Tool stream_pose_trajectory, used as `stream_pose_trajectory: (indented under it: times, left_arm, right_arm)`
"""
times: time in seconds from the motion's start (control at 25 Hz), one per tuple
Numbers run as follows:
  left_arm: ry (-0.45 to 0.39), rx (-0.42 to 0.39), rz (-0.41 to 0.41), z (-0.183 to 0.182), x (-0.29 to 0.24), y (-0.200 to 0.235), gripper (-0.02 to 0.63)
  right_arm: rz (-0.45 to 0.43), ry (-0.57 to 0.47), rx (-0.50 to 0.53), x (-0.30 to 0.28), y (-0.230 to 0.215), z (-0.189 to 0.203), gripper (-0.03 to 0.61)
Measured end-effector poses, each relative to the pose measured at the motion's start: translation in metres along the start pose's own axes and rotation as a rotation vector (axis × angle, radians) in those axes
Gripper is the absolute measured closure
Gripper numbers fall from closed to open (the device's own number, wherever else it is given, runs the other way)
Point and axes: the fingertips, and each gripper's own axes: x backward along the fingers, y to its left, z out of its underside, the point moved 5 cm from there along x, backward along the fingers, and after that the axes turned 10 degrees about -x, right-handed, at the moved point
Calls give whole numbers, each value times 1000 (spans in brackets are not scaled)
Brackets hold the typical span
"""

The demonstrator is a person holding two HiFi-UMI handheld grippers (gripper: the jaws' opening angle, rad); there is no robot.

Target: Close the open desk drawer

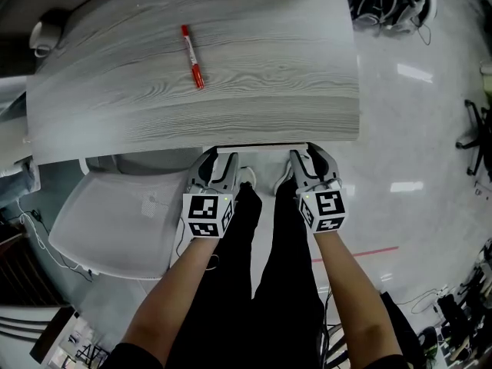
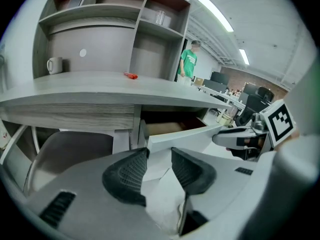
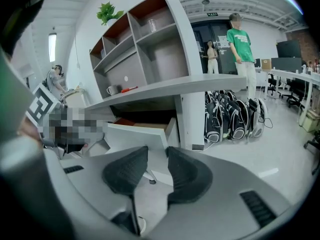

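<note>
The desk drawer (image 1: 261,147) stands pulled out a little from under the front edge of the grey wood desk (image 1: 231,91). Its white front panel (image 2: 180,137) and brown inside show in the left gripper view, and the panel (image 3: 135,133) also shows in the right gripper view. My left gripper (image 1: 217,162) is open just before the drawer's left end, with nothing between its fingers. My right gripper (image 1: 307,162) is open at the drawer's right end, also with nothing in it. Whether the fingertips touch the panel I cannot tell. The left gripper (image 2: 160,156) and the right gripper (image 3: 157,156) both point at the drawer front.
A red pen (image 1: 192,56) lies on the desk top and a white mug (image 2: 53,64) stands at its back. A grey chair (image 1: 115,221) sits left of my legs. Backpacks (image 3: 235,116) lie on the floor to the right, with a person in green (image 3: 240,44) beyond.
</note>
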Motion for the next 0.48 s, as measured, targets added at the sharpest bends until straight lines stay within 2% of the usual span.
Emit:
stream_pose_trajectory:
  times: [0.48]
  left_arm:
    - [-9,0,-14,-8,-10,9,453]
  right_arm:
    - [-2,6,-3,-12,-3,-10,442]
